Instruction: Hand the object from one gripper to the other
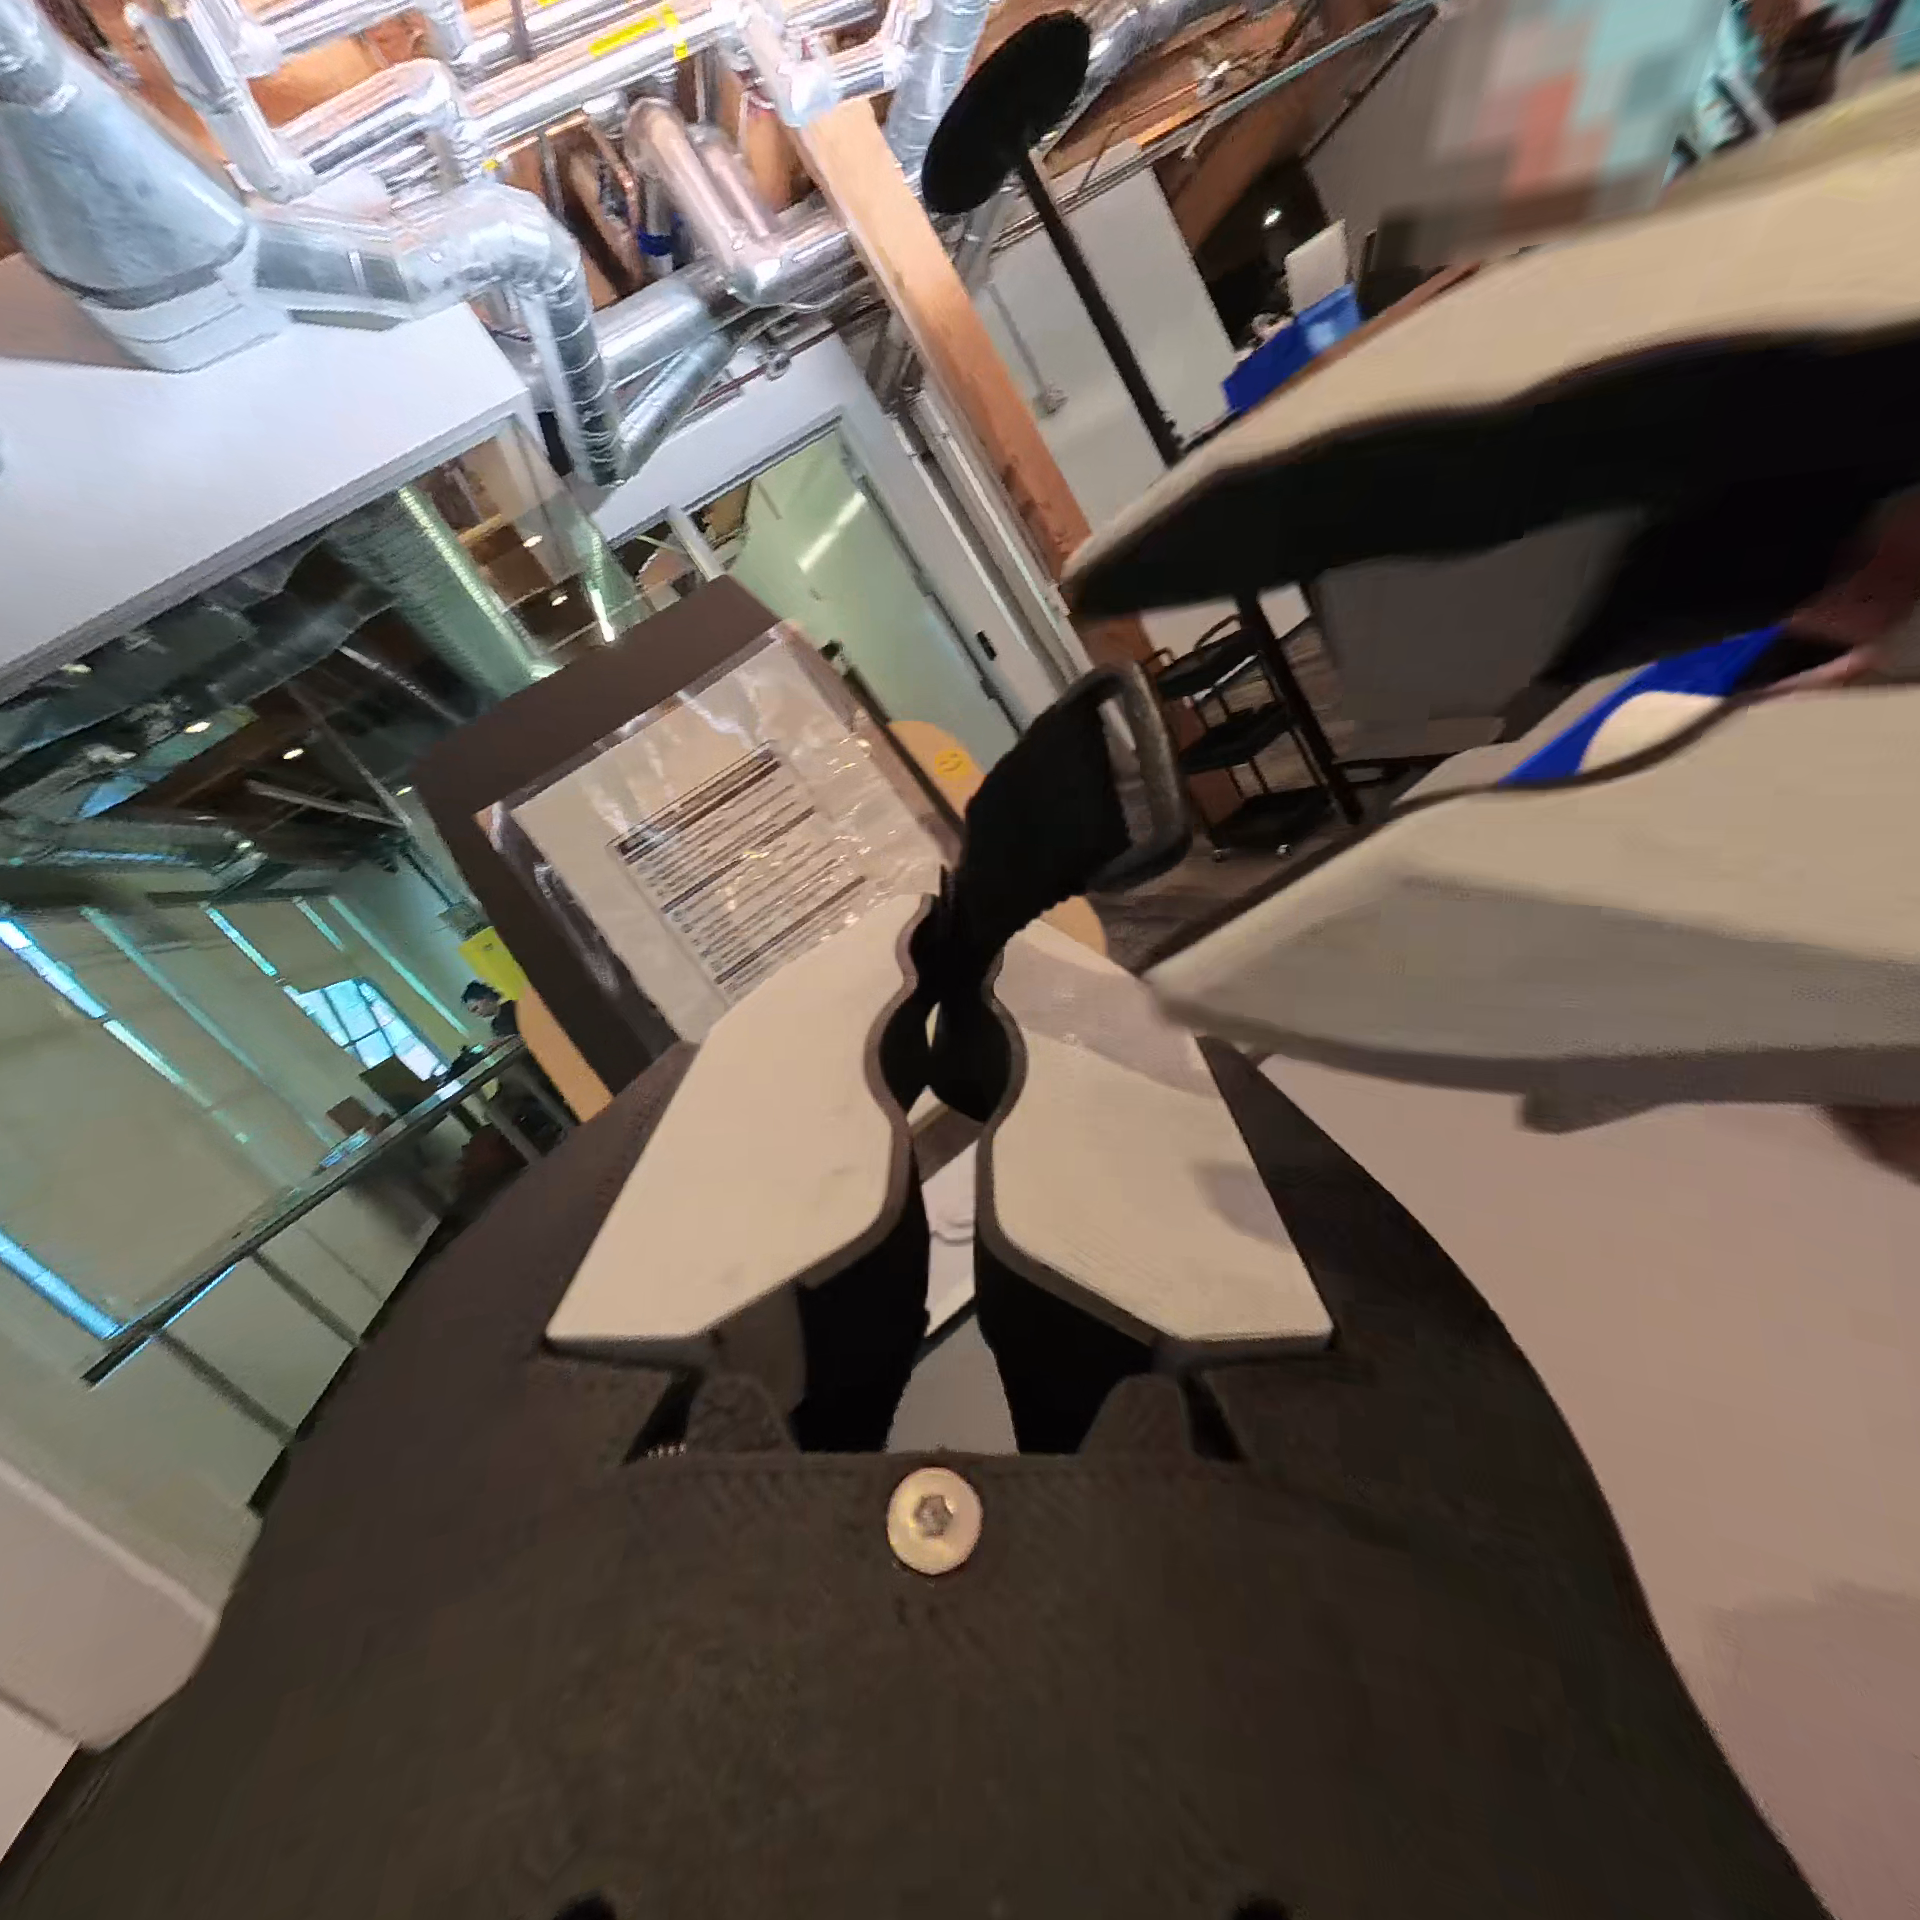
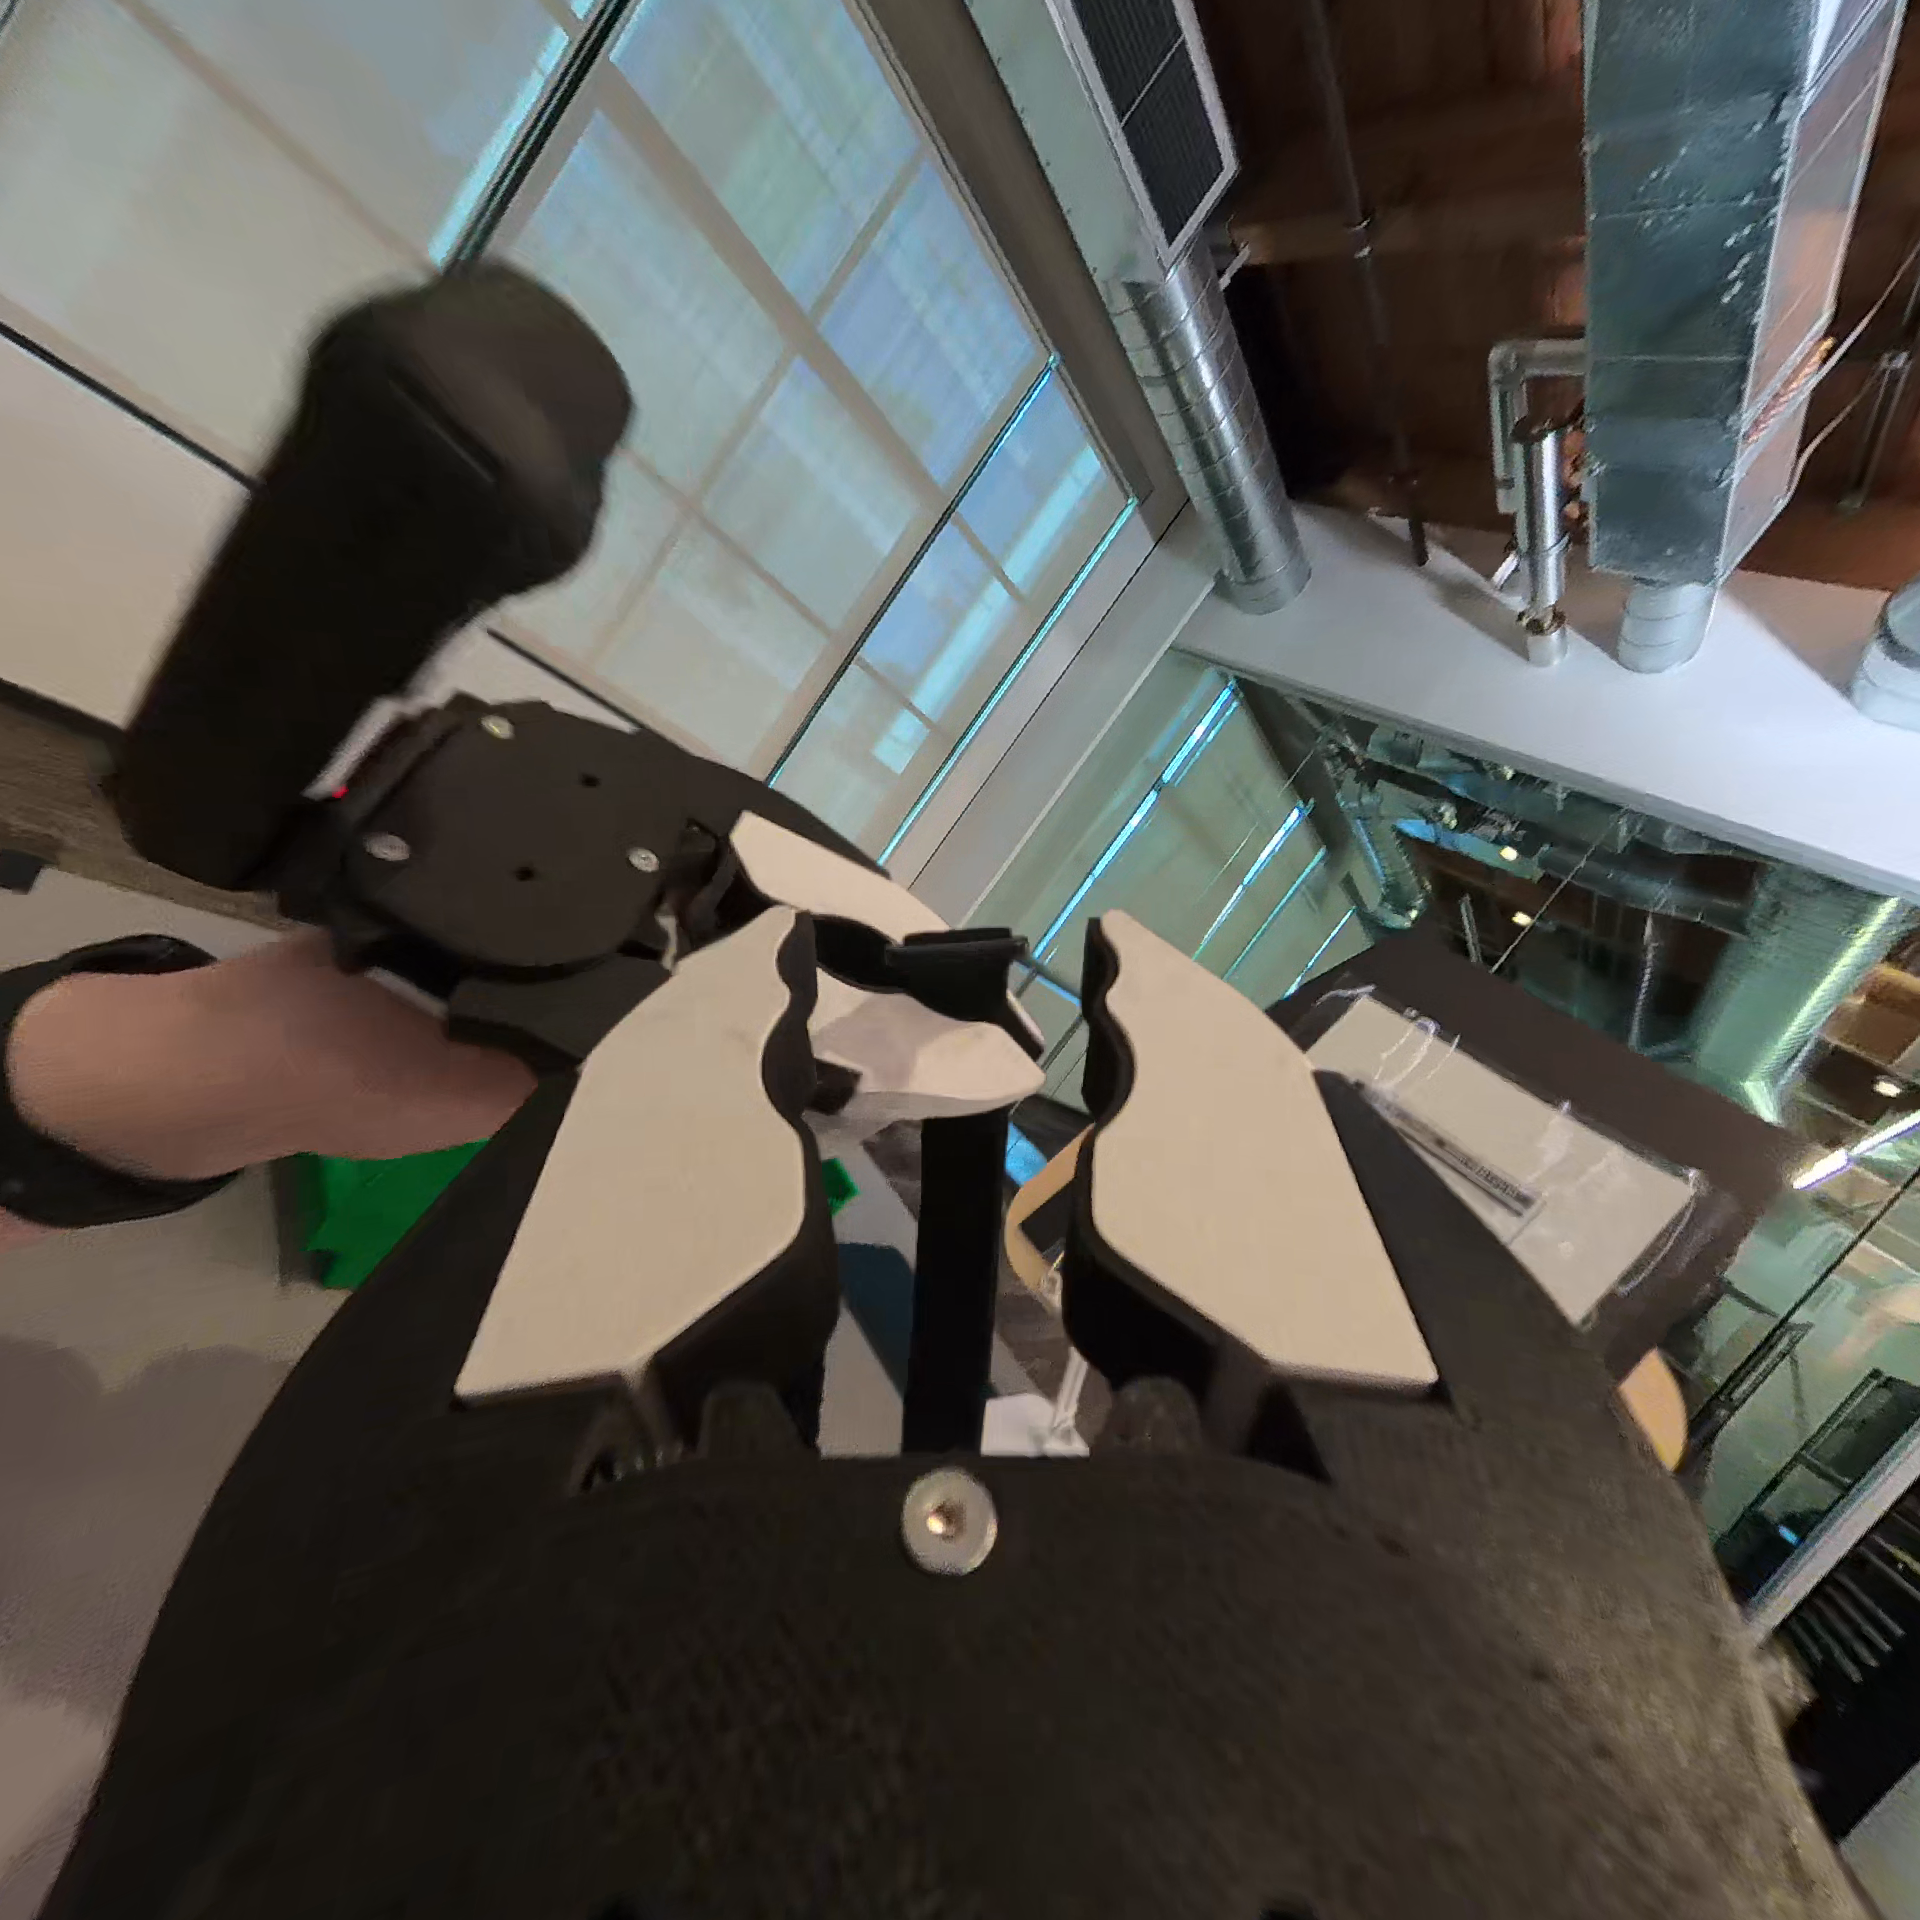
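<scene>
A black strap (image 1: pixel 1039 821) with a grey metal ring (image 1: pixel 1153 769) at its far end is held up in the air. My left gripper (image 1: pixel 951 935) is shut on the strap, which is pinched between its white fingertips. My right gripper (image 1: pixel 1122 784) comes in from the upper right, open, with one finger on each side of the ring end. In the right wrist view the strap (image 2: pixel 951 1247) runs straight down between the open fingers of my right gripper (image 2: pixel 945 935) without touching either. The left gripper (image 2: pixel 977 997) crosses in front of them and grips the strap's top.
A bare hand (image 2: pixel 208 1070) with a black wrist band holds the left gripper's handle (image 2: pixel 364 561). A green object (image 2: pixel 364 1216) lies on the white table (image 1: pixel 1558 1455) below. A framed clear panel (image 1: pixel 727 831), a wooden post (image 1: pixel 935 312) and a black stand (image 1: pixel 997 114) are beyond. Across from one pair of fingers to the other is roughly 7 cm.
</scene>
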Demonstrator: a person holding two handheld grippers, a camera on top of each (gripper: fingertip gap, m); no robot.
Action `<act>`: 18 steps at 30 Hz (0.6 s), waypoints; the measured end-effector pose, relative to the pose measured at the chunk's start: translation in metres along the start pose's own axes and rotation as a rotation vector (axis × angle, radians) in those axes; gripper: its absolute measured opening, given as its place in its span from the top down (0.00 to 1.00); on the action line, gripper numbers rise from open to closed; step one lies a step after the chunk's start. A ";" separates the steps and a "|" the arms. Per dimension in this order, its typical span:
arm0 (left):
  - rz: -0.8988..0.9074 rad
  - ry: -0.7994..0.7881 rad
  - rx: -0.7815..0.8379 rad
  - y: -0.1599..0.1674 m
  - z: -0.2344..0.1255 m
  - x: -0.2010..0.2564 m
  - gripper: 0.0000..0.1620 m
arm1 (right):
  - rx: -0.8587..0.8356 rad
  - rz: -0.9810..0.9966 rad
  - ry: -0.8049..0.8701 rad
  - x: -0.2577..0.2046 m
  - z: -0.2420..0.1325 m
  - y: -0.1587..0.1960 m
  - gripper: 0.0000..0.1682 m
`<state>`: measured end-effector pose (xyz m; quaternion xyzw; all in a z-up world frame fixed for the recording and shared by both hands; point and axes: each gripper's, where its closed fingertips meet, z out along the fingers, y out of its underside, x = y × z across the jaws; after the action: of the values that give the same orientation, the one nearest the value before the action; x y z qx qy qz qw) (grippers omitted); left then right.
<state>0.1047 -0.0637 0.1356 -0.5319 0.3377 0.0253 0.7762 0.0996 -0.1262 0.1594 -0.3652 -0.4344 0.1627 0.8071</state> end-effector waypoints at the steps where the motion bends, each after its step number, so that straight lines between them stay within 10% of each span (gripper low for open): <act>1: -0.012 0.021 0.012 -0.004 -0.002 0.006 0.98 | -0.015 0.015 -0.001 0.002 0.001 0.005 0.70; 10: -0.004 0.108 0.114 -0.028 -0.011 0.032 0.88 | 0.072 0.135 -0.012 0.021 -0.011 -0.006 0.86; 18: -0.145 0.402 0.020 -0.024 -0.023 0.046 0.74 | 0.303 1.120 -0.316 0.101 -0.049 0.000 0.85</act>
<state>0.1379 -0.1083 0.1250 -0.5414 0.4469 -0.1407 0.6981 0.1975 -0.0899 0.2005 -0.3907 -0.2624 0.6758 0.5672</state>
